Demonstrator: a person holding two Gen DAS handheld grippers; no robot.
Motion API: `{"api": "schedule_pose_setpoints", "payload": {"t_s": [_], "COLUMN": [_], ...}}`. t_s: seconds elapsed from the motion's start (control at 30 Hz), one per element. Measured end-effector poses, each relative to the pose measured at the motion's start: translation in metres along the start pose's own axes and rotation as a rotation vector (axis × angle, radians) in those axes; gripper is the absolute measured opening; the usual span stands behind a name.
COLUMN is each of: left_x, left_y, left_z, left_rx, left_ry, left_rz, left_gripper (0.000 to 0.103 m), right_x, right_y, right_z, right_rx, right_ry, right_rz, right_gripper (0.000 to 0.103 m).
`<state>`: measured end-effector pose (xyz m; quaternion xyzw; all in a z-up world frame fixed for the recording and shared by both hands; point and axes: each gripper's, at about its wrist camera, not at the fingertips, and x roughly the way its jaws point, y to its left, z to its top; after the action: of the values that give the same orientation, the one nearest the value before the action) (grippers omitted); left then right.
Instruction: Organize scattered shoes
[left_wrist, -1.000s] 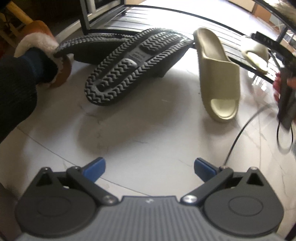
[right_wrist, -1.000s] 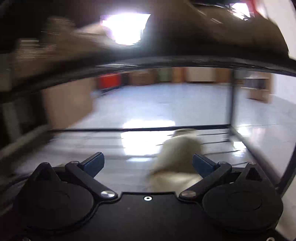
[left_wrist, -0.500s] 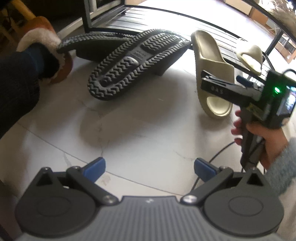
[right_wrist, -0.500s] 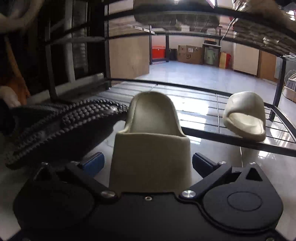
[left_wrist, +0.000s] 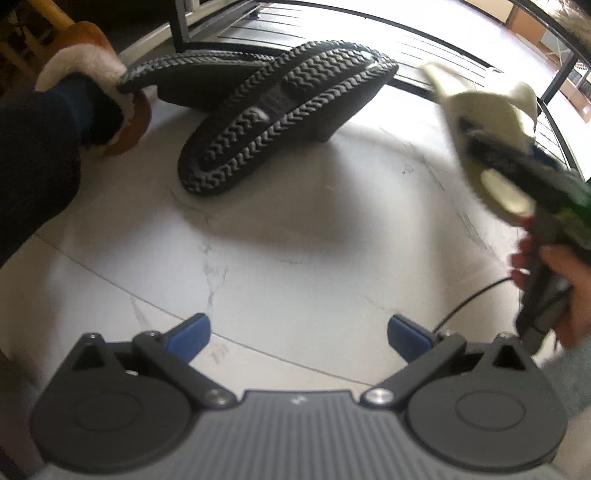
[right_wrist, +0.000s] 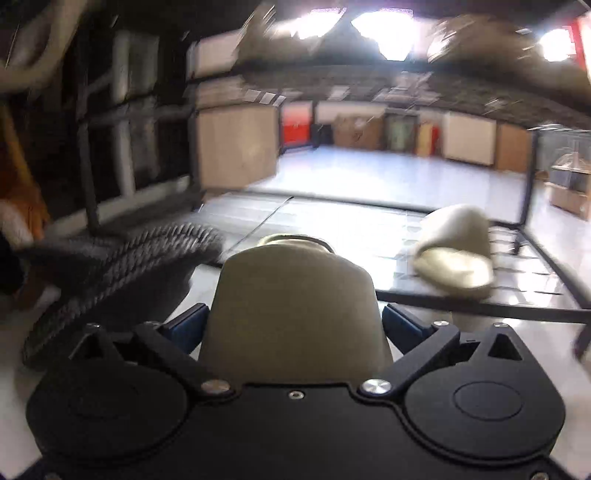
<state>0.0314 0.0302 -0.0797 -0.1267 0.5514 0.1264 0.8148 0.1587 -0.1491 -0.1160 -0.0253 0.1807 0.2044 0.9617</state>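
Left gripper (left_wrist: 298, 334): fingers wide apart, empty, above bare floor, well short of the black sandals (left_wrist: 273, 110). Right gripper (right_wrist: 293, 325): clamped on a beige slide (right_wrist: 295, 295), right of those sandals. Step judged: carrying. Next: place beside its mate (right_wrist: 456, 254) on the rack (right_wrist: 480, 310).

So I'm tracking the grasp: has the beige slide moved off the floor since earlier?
Yes. The beige slide, gripped by the right gripper, has risen toward the rack.
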Motion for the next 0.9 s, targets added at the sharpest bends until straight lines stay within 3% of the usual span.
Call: {"api": "schedule_pose_setpoints", "payload": {"t_s": [0.23, 0.33, 0.57, 0.77, 0.8, 0.83, 0.9], "left_x": [0.002, 0.004, 0.027, 0.055, 0.058, 0.061, 0.067], "left_y": [-0.017, -0.029, -0.074, -0.115, -0.119, -0.124, -0.131], "left_z": [0.001, 0.002, 0.025, 0.053, 0.056, 0.058, 0.058], "left_rx": [0.052, 0.069, 0.063, 0.041, 0.034, 0.031, 0.048], "left_ry": [-0.036, -0.053, -0.099, -0.131, -0.136, -0.140, -0.140], "left_rz": [-0.003, -0.025, -0.060, -0.143, -0.166, -0.187, -0.221], "left_gripper": [0.102, 0.102, 0.102, 0.102, 0.102, 0.102, 0.102], "right_x": [-0.052, -0.054, 0.018, 0.096, 0.105, 0.113, 0.127], "right_y": [-0.058, -0.088, -0.152, -0.195, -0.194, -0.193, -0.191], "right_z": [0.007, 0.010, 0.028, 0.044, 0.043, 0.042, 0.040], "right_rx": [0.093, 0.117, 0.083, 0.030, 0.017, -0.012, -0.108], "right_ry": [-0.134, -0.164, -0.101, -0.046, -0.063, -0.066, -0.037], "right_rz": [-0.228, -0.324, -0.458, -0.497, -0.535, -0.542, -0.473], "right_gripper": [0.101, 0.101, 0.101, 0.103, 0.103, 0.102, 0.093]}}
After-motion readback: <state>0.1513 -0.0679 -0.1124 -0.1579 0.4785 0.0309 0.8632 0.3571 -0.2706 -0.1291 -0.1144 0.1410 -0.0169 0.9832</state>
